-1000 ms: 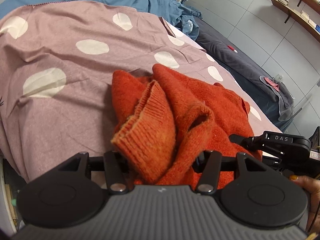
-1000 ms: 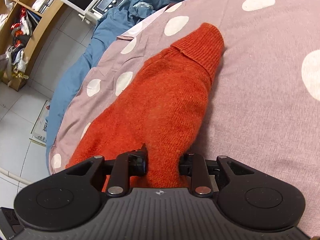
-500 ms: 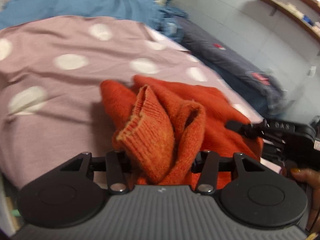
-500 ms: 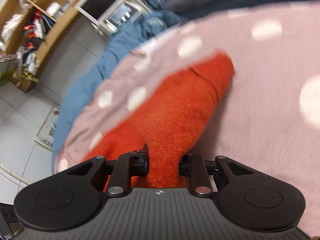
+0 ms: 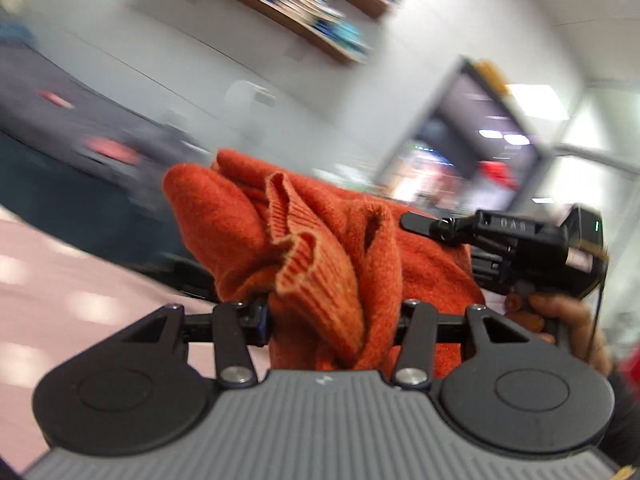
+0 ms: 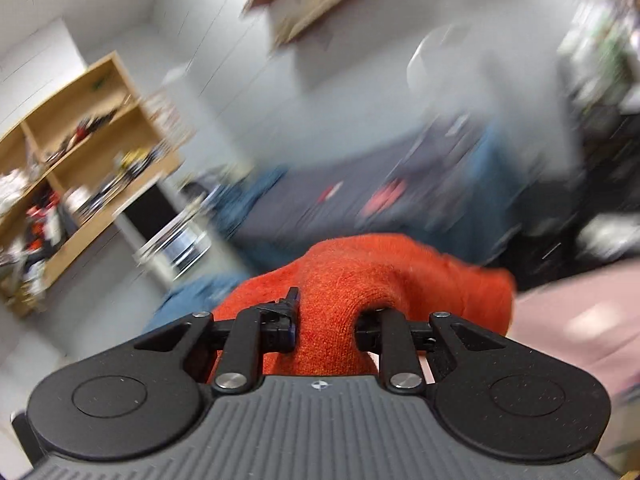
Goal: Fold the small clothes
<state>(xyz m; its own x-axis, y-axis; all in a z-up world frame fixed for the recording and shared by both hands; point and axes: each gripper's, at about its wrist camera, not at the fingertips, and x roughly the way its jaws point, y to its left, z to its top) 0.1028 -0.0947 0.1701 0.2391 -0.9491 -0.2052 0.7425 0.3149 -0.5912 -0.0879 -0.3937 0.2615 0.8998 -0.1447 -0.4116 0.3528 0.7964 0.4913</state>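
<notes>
An orange knitted sweater point(image 5: 320, 256) is bunched between the fingers of my left gripper point(image 5: 332, 320), which is shut on its ribbed edge and holds it up off the bed. My right gripper point(image 6: 326, 326) is shut on another part of the same sweater point(image 6: 360, 276). In the left wrist view the right gripper point(image 5: 520, 248) shows at the right, held by a hand, right beside the sweater. Both views are tilted up and blurred.
The pink polka-dot bedspread point(image 5: 60, 296) lies low at the left, and low at the right in the right wrist view point(image 6: 580, 320). A dark blanket point(image 5: 60, 128), wall shelves point(image 5: 300, 12) and a wooden shelf unit point(image 6: 80, 152) stand beyond.
Both grippers have lifted and tilted upward with the sweater, so the views swing from the bedspread to the walls and shelves. The sweater has come up off the bed.
</notes>
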